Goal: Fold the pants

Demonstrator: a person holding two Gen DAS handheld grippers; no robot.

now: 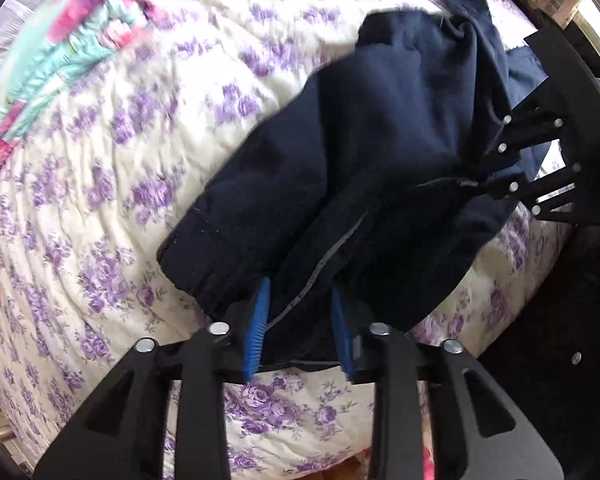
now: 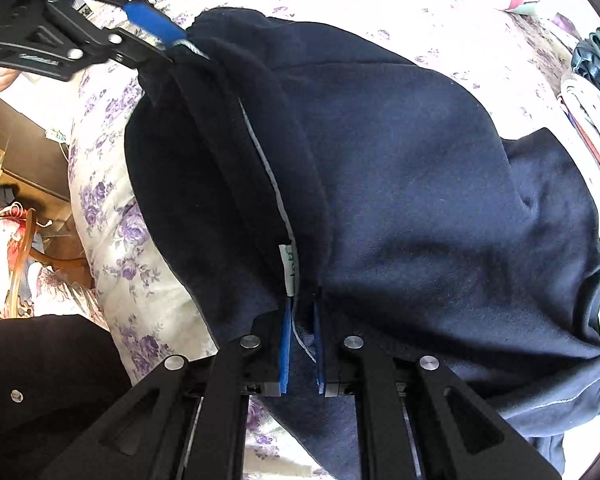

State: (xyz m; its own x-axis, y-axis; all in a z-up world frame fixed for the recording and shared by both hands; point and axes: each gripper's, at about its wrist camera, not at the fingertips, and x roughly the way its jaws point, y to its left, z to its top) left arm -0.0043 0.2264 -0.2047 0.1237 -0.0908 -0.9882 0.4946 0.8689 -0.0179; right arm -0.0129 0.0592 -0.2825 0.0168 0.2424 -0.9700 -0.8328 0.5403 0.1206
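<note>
Dark navy pants (image 1: 364,168) hang bunched over a floral quilt, held up at one edge by both grippers. My left gripper (image 1: 300,320) is shut on the pants' edge with its blue pads pressing thick folded fabric. My right gripper (image 2: 302,340) is shut on the pants (image 2: 420,200) near a white label (image 2: 287,268). The right gripper also shows in the left wrist view (image 1: 496,176), clamped on the fabric at the right. The left gripper shows in the right wrist view (image 2: 172,46), gripping the far corner.
A white quilt with purple flowers (image 1: 120,200) covers the bed. A bright pink and teal blanket (image 1: 72,40) lies at the far left. Folded clothes (image 2: 596,80) sit at the right edge. The bed's side and cluttered floor (image 2: 24,220) lie to the left.
</note>
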